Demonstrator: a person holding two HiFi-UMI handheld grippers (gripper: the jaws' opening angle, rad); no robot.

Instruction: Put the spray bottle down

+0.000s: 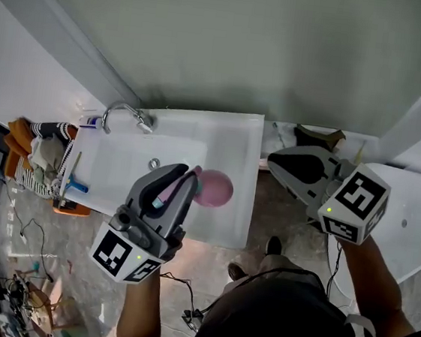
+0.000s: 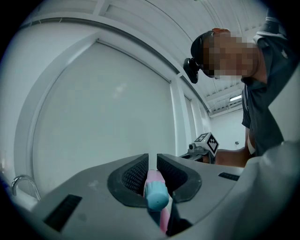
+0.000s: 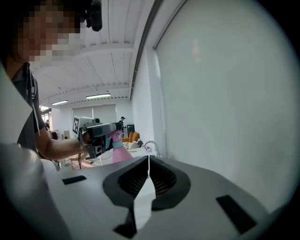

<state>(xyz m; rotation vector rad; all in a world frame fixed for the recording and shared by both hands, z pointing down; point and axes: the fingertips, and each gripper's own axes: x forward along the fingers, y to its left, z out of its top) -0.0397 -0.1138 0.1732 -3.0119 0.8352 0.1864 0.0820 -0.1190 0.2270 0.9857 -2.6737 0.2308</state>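
Observation:
A pink spray bottle (image 1: 217, 189) with a teal collar hangs over the right part of the white sink (image 1: 113, 164). My left gripper (image 1: 187, 175) is shut on its neck. In the left gripper view the bottle's teal and pink head (image 2: 155, 194) sits clamped between the pads of the left gripper (image 2: 152, 161). The right gripper view shows the bottle (image 3: 121, 152) hanging below the left gripper (image 3: 98, 131). My right gripper (image 1: 275, 164) hovers right of the sink. In its own view the right gripper (image 3: 149, 161) stands shut on a thin white cloth (image 3: 143, 199).
A chrome faucet (image 1: 126, 110) stands at the sink's back left. An orange basket (image 1: 42, 156) of cloths and a blue tool (image 1: 76, 185) lie left of the sink. A white rounded fixture (image 1: 416, 221) is at the right. A pale wall panel (image 1: 232, 45) rises behind.

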